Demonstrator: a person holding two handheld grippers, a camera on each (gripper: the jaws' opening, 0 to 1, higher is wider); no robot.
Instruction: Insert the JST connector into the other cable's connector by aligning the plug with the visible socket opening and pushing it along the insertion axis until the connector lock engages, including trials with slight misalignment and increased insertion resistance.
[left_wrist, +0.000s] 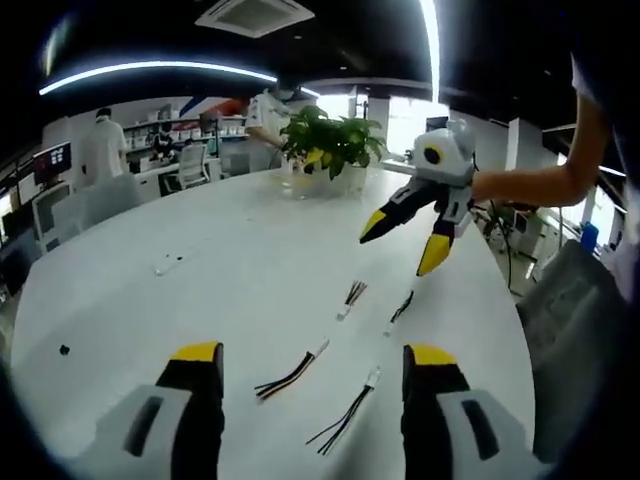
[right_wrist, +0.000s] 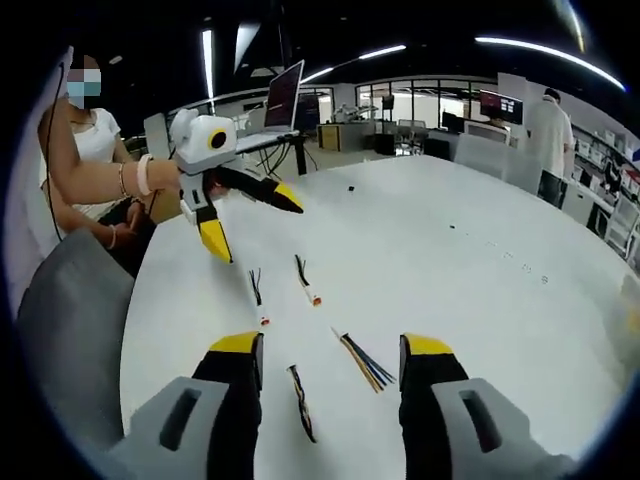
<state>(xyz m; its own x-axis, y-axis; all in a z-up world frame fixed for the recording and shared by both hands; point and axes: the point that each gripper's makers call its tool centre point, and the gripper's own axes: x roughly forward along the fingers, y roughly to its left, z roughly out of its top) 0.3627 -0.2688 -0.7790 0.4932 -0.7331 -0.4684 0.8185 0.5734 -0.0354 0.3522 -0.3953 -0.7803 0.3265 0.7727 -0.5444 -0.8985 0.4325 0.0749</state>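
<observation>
Cables lie scattered on the white tabletop (left_wrist: 200, 250) ahead of both my pairs of jaws, none of them touched. In the left gripper view, my left gripper (left_wrist: 312, 372) stands spread wide and empty; a striped cable (left_wrist: 290, 374) lies between its jaws toward the left one, and a black cable (left_wrist: 345, 415) with a white plug lies just inside the right one. Farther out, two shorter cables (left_wrist: 351, 297) rest apart from each other, below my right gripper (left_wrist: 403, 247), which hangs above the tabletop, released and holding nothing. A potted plant (left_wrist: 330, 140) stands at the far edge; the tabletop around the cables is open.

In the right gripper view, my left gripper (right_wrist: 256, 224) hovers at upper left, jaws apart. Below it lie two short cables (right_wrist: 305, 279) side by side. My right gripper (right_wrist: 332, 356) is parted and empty, with a dark cable (right_wrist: 300, 400) near its left jaw and a multicoloured cable (right_wrist: 362, 362) near its right. The near tabletop edge curves off at the left.
</observation>
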